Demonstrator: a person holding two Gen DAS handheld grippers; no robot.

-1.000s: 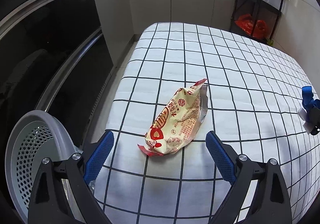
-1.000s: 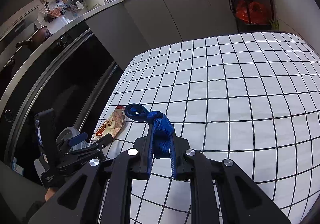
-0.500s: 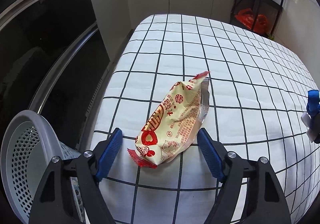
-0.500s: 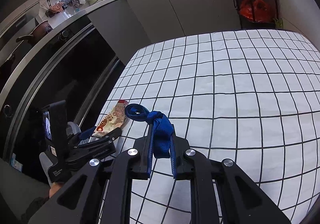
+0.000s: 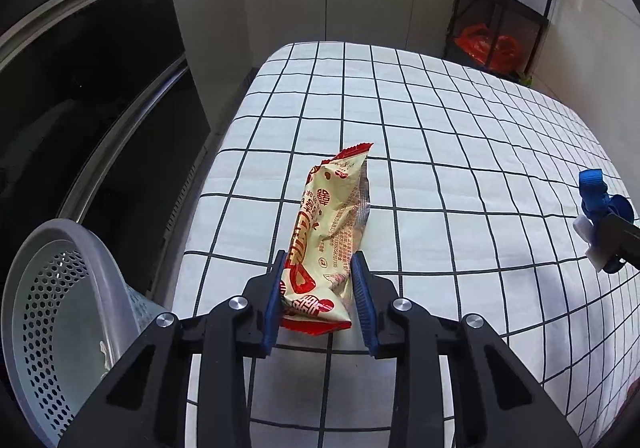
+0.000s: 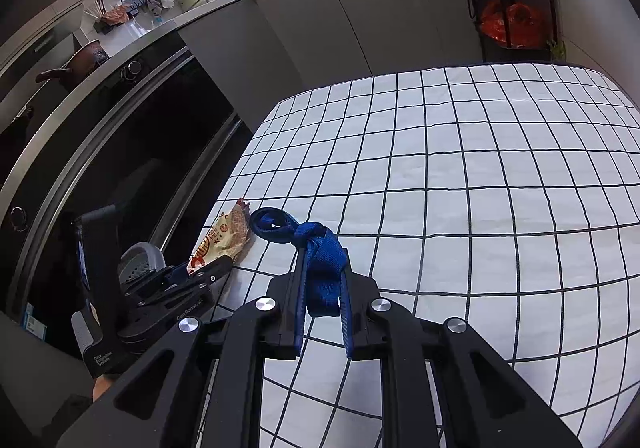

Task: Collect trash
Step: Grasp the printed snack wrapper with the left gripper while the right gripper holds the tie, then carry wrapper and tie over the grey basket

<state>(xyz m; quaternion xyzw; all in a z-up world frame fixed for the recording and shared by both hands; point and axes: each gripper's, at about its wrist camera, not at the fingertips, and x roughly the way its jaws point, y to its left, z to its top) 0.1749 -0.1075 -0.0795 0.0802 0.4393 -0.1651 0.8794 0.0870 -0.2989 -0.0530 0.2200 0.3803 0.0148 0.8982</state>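
Observation:
A cream and red snack wrapper (image 5: 332, 232) lies near the left edge of the white checked table (image 5: 460, 152). My left gripper (image 5: 318, 264) is shut on the wrapper's near end. The wrapper also shows in the right wrist view (image 6: 222, 238), with the left gripper (image 6: 200, 274) on it. My right gripper (image 6: 322, 264) is shut on a knotted blue strap (image 6: 316, 248) and hangs above the table. That strap (image 5: 600, 200) shows at the right edge of the left wrist view.
A grey perforated bin (image 5: 60, 312) stands below the table's left edge, also seen small in the right wrist view (image 6: 140, 260). Dark oven fronts (image 5: 80, 108) run along the left. A black shelf with a red bag (image 5: 492, 44) stands at the back right.
My left gripper moved forward around the wrapper and closed on its near end, squeezing it narrower. The right gripper stayed shut on the blue strap and barely moved.

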